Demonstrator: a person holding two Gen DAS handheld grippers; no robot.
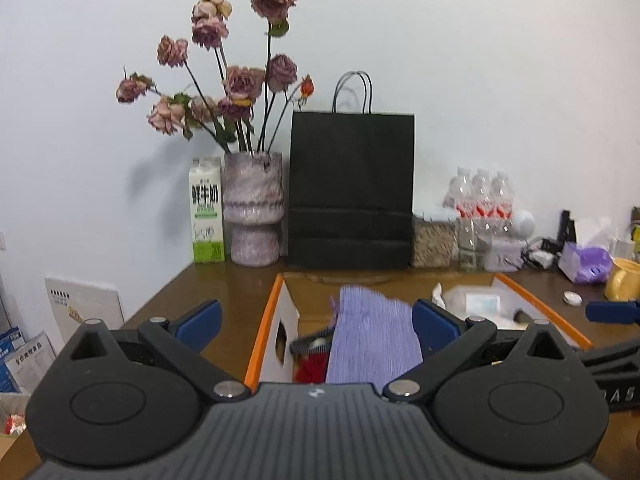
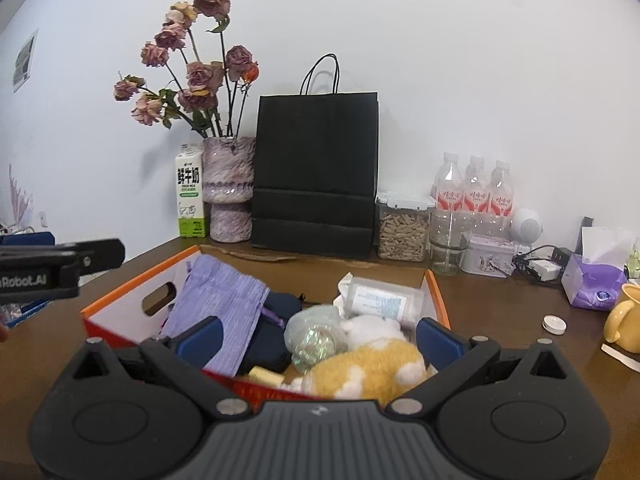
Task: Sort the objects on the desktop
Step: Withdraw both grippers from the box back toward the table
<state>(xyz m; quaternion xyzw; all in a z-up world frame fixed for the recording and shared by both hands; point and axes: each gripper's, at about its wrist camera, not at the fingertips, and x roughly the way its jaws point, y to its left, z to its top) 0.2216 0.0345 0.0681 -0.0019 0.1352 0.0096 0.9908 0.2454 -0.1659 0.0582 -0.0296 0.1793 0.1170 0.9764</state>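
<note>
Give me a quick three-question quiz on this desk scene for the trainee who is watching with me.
1. True or false: the black paper bag stands between the vase and the jar of grain.
2. Which lies in the box? A) the yellow mug B) the plush toy C) the milk carton
3. How many water bottles stand by the wall?

Key: 1 true. 2 B. 3 three. Note that the left gripper and the right gripper are both open and hold nothing.
</note>
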